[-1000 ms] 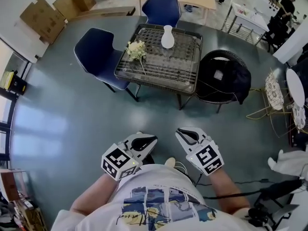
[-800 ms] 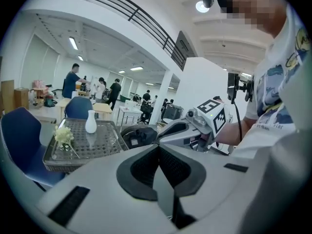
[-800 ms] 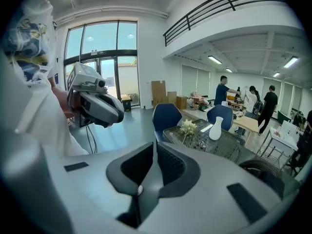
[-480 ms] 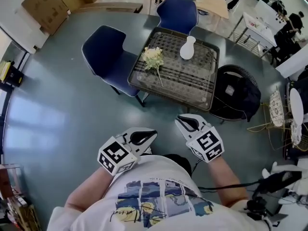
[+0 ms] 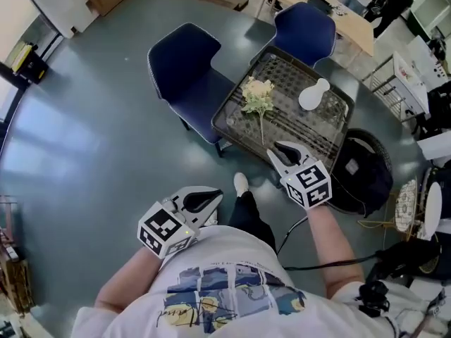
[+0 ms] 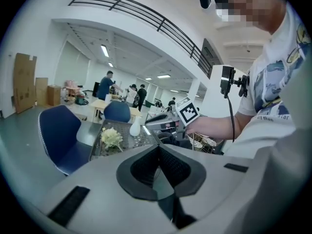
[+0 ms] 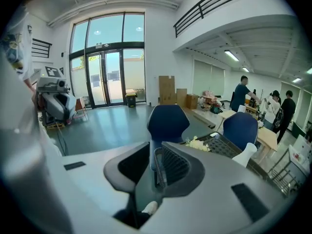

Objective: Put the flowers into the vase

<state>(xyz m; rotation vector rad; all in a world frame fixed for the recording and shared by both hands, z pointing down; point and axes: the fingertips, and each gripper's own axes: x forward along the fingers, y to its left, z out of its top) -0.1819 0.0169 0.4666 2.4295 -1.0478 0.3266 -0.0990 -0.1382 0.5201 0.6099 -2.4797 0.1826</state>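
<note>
**Nothing in hand, task things ahead of you**

You stand on a smooth grey floor (image 5: 106, 118). In front of you is the dark, mesh-topped square bench (image 5: 282, 72). Two navy moulded chairs flank it: one (image 5: 184, 65) at its left side, the other (image 5: 304, 27) at its far side. A black bag (image 5: 363, 174) slumps on a round seat just beside the bench's right edge.

The bunch of cream flowers on a green stem (image 5: 257, 96) lies flat on the left half of the bench, stem end towards you. The white narrow-necked vase (image 5: 313, 95) stands upright to the right of the bunch, apart from it and with nothing in its mouth.

Your right gripper (image 5: 279, 148) points at the bench, its tips at the near edge in the head view. Its jaws are opening, a narrow gap between them and nothing in it. Your left gripper (image 5: 215, 197) hangs over the floor, well apart from the bench, its jaws together and empty.
</note>
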